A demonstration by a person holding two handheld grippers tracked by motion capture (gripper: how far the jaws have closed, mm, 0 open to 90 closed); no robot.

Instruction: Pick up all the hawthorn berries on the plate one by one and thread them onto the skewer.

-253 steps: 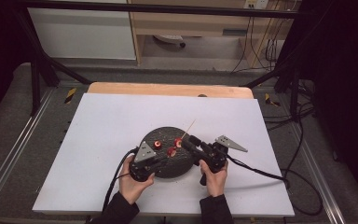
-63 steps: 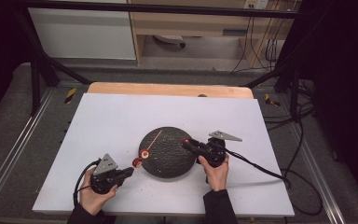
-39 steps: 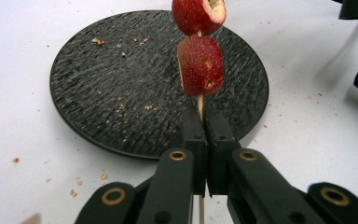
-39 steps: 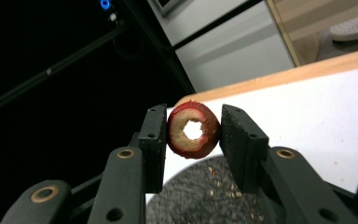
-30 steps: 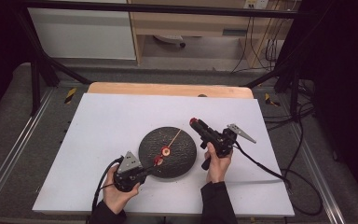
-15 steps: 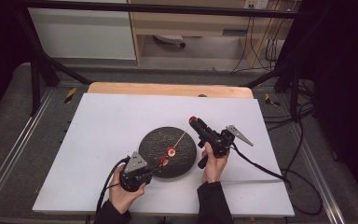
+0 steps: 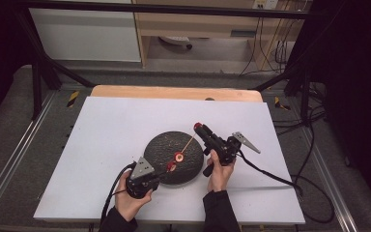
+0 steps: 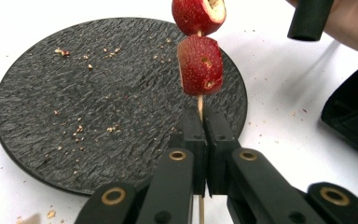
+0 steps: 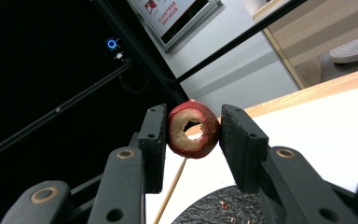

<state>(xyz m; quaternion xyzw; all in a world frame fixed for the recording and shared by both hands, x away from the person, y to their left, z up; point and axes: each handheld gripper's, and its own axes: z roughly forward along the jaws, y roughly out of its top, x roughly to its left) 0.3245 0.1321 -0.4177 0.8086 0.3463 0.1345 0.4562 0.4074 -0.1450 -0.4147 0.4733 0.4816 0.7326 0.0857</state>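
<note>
While your left gripper (image 8: pixel 204 140) has its jaws pinched tight on the wooden skewer (image 8: pixel 199 105), two red fruit pieces sit threaded above the grip: the lower fruit piece (image 8: pixel 200 65) and the upper fruit piece (image 8: pixel 198 15). Your right gripper (image 9: pixel 192 135) has its jaws clamped on a cored red fruit ring (image 9: pixel 192 129), with the skewer's far tip (image 9: pixel 170 191) just beneath the ring. Under it all lies the black slate plate (image 7: pixel 162 145), crumb-strewn, on the white table (image 7: pixel 106 125). Seen from above, your right hand (image 7: pixel 217 171) rests just off the plate's right rim, and its cable (image 7: pixel 270 174) trails right. Nothing else crowds the skewer.
</note>
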